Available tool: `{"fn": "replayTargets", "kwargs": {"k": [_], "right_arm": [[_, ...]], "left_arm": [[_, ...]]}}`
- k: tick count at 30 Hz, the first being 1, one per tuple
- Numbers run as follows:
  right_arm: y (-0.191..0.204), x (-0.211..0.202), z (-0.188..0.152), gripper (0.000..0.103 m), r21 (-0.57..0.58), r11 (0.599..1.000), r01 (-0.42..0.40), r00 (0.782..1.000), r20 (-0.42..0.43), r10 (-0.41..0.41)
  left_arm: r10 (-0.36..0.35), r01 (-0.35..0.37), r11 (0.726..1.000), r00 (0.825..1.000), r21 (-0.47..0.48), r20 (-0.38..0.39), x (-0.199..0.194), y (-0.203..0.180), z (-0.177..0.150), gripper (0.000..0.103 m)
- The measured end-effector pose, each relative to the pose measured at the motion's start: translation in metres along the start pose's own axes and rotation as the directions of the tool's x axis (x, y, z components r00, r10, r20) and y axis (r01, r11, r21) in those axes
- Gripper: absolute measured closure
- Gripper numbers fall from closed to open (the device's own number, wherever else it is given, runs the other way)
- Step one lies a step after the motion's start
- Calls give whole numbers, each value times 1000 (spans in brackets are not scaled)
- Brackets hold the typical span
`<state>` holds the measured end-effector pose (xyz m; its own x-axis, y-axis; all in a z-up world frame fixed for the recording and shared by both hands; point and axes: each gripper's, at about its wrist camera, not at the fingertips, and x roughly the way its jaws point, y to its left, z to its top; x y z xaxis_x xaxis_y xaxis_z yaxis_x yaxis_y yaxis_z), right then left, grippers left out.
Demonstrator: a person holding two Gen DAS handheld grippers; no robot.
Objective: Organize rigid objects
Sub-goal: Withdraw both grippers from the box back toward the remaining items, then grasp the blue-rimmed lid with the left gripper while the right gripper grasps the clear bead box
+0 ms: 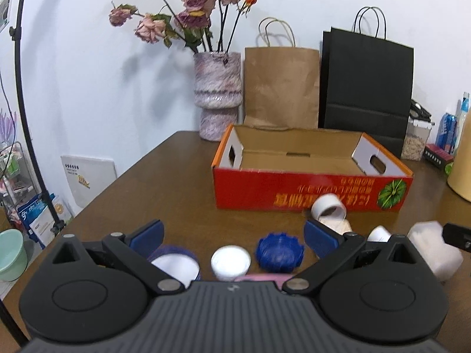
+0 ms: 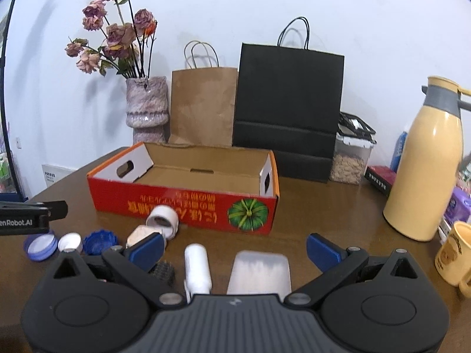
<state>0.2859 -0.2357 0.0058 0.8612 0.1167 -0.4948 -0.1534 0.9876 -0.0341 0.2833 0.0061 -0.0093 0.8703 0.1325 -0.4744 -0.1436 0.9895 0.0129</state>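
Note:
An empty red cardboard box (image 1: 312,189) (image 2: 182,203) stands open on the brown table. In front of it lie small rigid items: a blue ridged lid (image 1: 279,252) (image 2: 100,241), a white cap (image 1: 230,262) (image 2: 70,241), a purple-rimmed lid (image 1: 174,263) (image 2: 40,245), a tipped white jar (image 1: 329,206) (image 2: 162,219), and a frosted white container (image 1: 435,250) (image 2: 259,272). A white cylinder (image 2: 197,267) lies beside it. My left gripper (image 1: 234,236) is open above the lids. My right gripper (image 2: 234,247) is open above the cylinder and container.
A vase of dried roses (image 1: 217,97), a brown paper bag (image 1: 281,86) and a black bag (image 1: 365,88) stand behind the box. A yellow thermos (image 2: 426,170), a yellow mug (image 2: 454,253) and a clear food canister (image 2: 351,158) stand at right.

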Motion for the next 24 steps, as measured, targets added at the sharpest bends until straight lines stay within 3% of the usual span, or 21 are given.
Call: {"fn": "replayTargets", "kwargs": {"k": [12,24], "right_arm": [[-14,-8,-45,0,28,999,30,996,-89,-27],[-24,21,-46,0,90,992,84,992,-106,-75]], "left_arm": [[16,-16,1000,999,2,-38,-7,15,-34,0],[3,-4,1000,998,-21,-55,2,18,-41,0]]}}
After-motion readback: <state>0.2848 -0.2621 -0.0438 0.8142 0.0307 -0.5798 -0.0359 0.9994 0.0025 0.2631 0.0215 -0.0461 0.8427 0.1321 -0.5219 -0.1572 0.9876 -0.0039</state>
